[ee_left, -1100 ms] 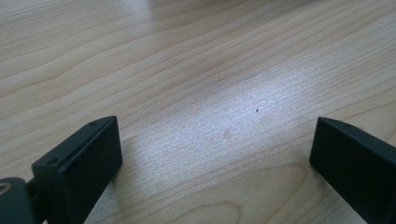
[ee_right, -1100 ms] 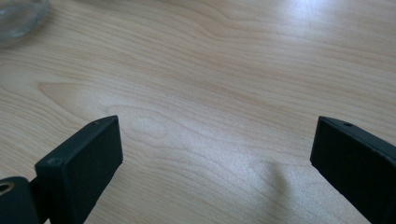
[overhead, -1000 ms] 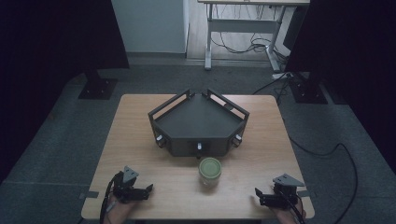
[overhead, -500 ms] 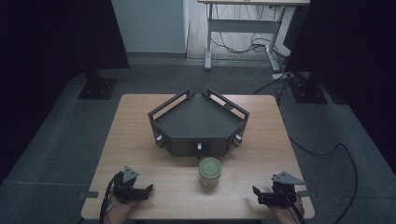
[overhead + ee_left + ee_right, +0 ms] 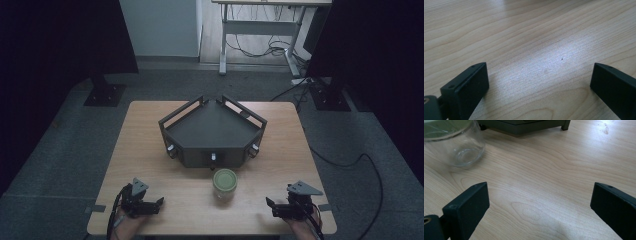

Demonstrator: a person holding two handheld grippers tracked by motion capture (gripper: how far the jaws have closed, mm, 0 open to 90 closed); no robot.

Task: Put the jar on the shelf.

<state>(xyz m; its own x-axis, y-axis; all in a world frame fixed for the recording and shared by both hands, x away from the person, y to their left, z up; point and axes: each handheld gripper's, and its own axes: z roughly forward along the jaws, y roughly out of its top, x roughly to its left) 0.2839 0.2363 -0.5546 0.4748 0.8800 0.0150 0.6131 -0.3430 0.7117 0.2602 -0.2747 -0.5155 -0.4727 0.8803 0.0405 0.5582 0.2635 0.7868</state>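
Observation:
A clear glass jar [image 5: 224, 183] with a green lid stands on the wooden table [image 5: 150, 130], just in front of a dark wedge-shaped tray [image 5: 212, 131]. My left gripper [image 5: 158, 204] rests near the front left edge, open, with bare wood between its jaws [image 5: 537, 82]. At the front right my right gripper [image 5: 271, 206] is open too and points toward the jar [image 5: 454, 142], which sits up and to the left of its jaws [image 5: 539, 205]. Nothing is held.
The tray has low railed walls and small knobs on its front face [image 5: 213, 157]; its base edge [image 5: 524, 127] shows in the right gripper view. Beyond the table lie a grey floor, black stands [image 5: 104, 92] and a desk frame with cables [image 5: 260, 45].
My right gripper has shifted slightly left toward the jar. The left gripper and the jar have stayed put.

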